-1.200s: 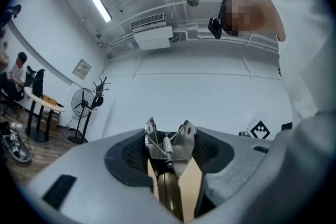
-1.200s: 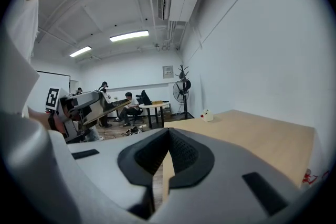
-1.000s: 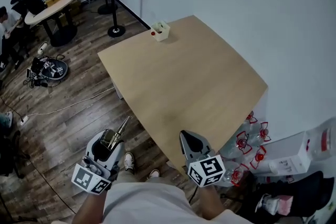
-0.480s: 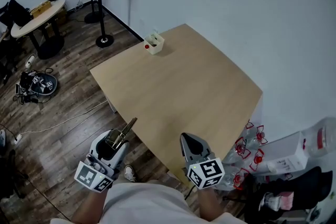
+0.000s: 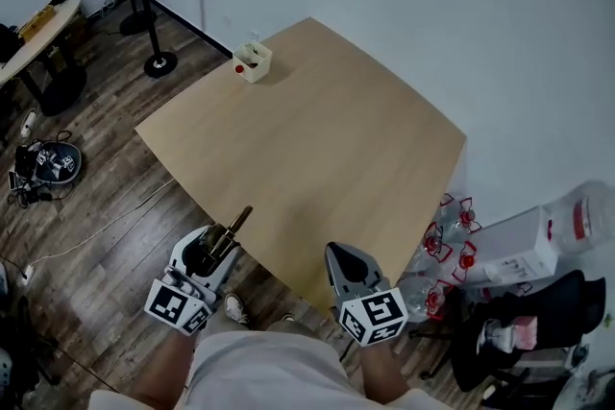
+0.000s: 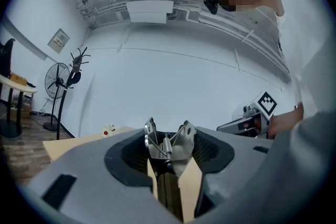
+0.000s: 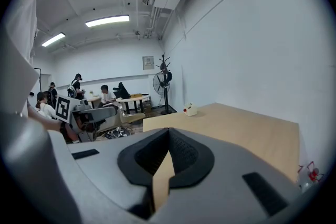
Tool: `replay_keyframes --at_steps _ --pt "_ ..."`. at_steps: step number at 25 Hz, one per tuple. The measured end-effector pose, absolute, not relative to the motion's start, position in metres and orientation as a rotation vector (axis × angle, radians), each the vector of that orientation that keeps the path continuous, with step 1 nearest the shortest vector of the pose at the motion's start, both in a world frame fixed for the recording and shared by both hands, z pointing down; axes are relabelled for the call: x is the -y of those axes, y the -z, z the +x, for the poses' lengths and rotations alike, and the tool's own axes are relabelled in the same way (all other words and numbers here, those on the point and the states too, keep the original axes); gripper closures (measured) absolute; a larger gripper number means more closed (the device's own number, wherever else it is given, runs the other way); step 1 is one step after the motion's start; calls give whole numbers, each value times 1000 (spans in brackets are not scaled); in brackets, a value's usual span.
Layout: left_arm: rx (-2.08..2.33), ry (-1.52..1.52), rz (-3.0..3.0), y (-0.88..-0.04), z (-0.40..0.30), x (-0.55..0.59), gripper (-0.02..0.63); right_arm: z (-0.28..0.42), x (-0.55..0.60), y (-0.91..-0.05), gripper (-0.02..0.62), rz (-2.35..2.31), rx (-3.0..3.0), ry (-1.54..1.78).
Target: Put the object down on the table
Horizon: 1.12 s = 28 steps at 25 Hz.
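While in gripper [image 5: 215, 248] — silvery spring clip [image 6: 167, 145]

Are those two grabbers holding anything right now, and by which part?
The left gripper holds a metal spring clip by its lower end; the sprung end sticks out. The right gripper holds nothing, its jaws together.

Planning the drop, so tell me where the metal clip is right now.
The metal clip is held in the left gripper, at the lower left of the head view, raised by the near edge of the wooden table.
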State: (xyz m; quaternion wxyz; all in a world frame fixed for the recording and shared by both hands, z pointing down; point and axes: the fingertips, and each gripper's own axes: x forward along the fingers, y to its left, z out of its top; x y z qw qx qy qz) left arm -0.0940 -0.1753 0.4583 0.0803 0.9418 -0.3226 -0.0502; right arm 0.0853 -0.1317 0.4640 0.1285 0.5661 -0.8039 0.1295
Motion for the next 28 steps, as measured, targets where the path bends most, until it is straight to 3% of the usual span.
replay_keyframes --at_steps 10,28 --pt "795 -207 2904 -550 -16 207 390 125 102 -483 598 1760 2215 -466" --pt "620 -956 3068 -692 53 278 399 158 70 -504 598 1848 2047 -576"
